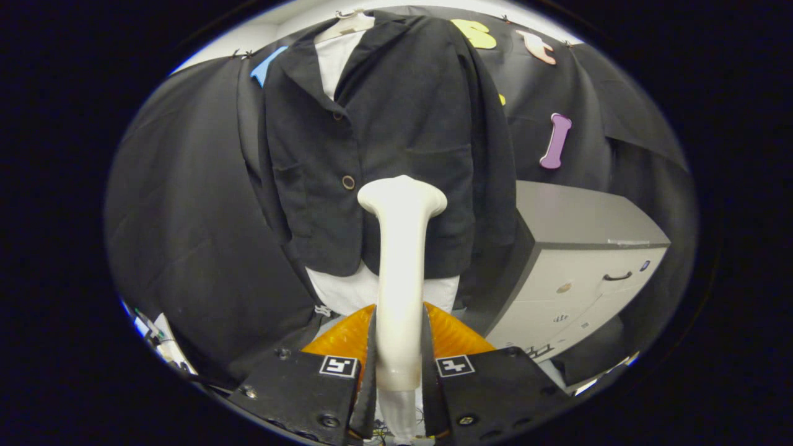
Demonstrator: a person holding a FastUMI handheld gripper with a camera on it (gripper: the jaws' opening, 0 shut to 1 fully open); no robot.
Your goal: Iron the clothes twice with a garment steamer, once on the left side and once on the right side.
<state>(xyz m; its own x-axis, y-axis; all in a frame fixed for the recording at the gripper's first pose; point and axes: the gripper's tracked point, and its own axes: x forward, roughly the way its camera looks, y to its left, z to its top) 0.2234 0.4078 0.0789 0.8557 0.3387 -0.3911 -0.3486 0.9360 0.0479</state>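
A black jacket (384, 136) over a white shirt (334, 56) hangs on a hanger against the booth wall, straight ahead of the fingers. My gripper (399, 365) is shut on the white garment steamer (401, 272), both fingers pressing its handle. The steamer stands upright between the fingers, and its flat head (403, 195) sits in front of the jacket's lower front, just right of the lower button (348, 182). Whether the head touches the cloth cannot be told. The white shirt hem (347, 291) hangs below the jacket.
A grey cabinet with drawers (582, 272) stands to the right of the jacket. An orange translucent piece (347, 337) lies low behind the fingers. Cables and small items lie on the floor to the left (158, 337).
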